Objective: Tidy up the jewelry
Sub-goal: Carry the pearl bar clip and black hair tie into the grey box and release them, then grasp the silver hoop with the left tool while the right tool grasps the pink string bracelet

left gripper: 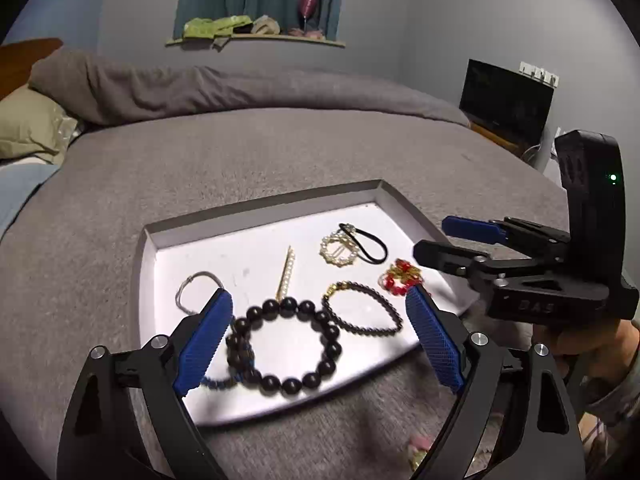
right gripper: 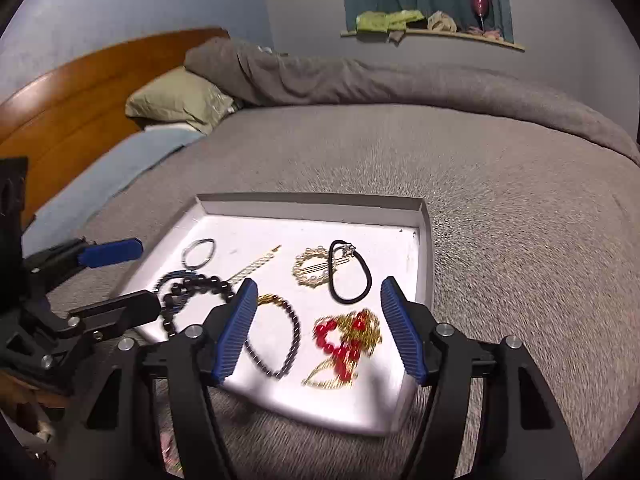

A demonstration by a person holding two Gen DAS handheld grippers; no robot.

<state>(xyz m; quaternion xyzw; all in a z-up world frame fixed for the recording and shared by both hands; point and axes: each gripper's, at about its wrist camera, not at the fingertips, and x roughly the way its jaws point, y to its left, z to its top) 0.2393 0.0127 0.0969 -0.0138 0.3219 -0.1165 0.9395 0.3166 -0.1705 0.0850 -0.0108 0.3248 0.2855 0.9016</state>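
Crowding the white tray (left gripper: 260, 208) on the bed (left gripper: 280, 152), our bracelets nearly touch — the big dark bead bracelet (left gripper: 286, 344) overlaps a blue one. With left tongs (left gripper: 320, 336) and right tongs (right gripper: 320, 328) both spread wide and empty, we risk snagging two pieces together.

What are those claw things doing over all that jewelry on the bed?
A person is holding two grabbers over a white tray of jewelry on a grey bed. The left gripper is open around the big dark bead bracelet. The right gripper is open above the red and gold bead piece. Neither has picked anything up. A pearl clip and black hair tie also lie in the tray.
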